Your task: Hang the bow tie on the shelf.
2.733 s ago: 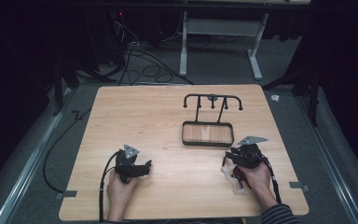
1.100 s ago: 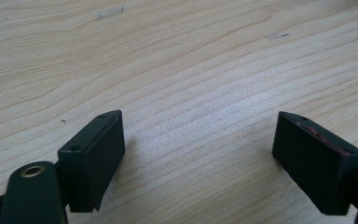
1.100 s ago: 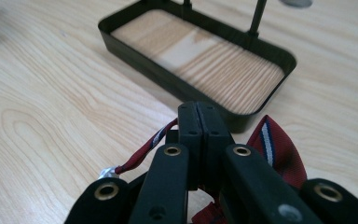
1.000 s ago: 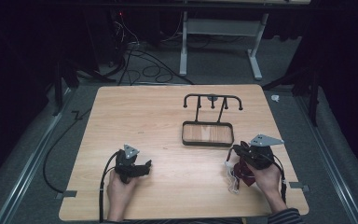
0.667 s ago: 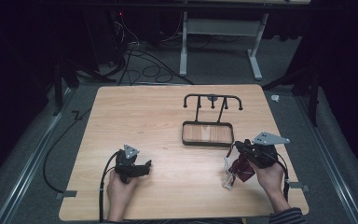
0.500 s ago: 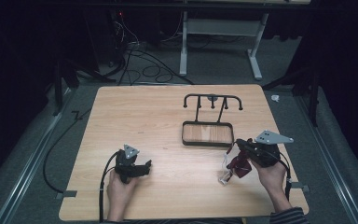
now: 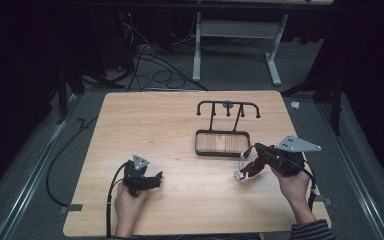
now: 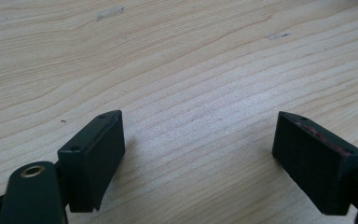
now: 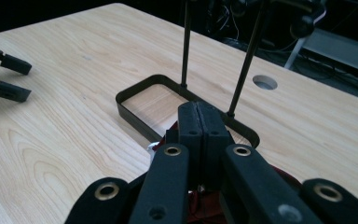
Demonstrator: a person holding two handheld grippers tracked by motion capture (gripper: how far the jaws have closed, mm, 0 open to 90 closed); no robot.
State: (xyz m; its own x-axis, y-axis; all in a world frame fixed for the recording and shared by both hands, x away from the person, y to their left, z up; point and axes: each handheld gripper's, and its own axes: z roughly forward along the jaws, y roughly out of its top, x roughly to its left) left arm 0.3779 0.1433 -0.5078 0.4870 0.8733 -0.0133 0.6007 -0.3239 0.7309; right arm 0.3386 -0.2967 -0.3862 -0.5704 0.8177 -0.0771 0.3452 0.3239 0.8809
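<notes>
**Now that the red piece is off the table, the rack comes next**

Where it lay flat on the table [image 7: 155, 125] under my right hand a moment ago, the small red-and-clear item [image 7: 247, 169] now hangs in the air from my right gripper [image 7: 258, 150]. I have lifted it and swung it a little toward the middle. Those jaws are pressed fully together, with no gap between the pads in the right gripper view; the item is pinched there by a thin part and dangles below them, a bit of red showing under the linkage [image 9: 199, 201]. I cannot make out exactly what it is.

It sits just in front of the black hook rack [image 7: 228, 107], near the front right corner of its tray [image 7: 222, 154] and not touching it. In the right gripper view the rack's two upright rods rise straight ahead of me.

My left gripper [image 7: 156, 178] has stayed low on the table's near left, its jaws spread wide with bare wood between them.

The pick-up looks done. My guess is that the item must go higher to reach a hook.
</notes>
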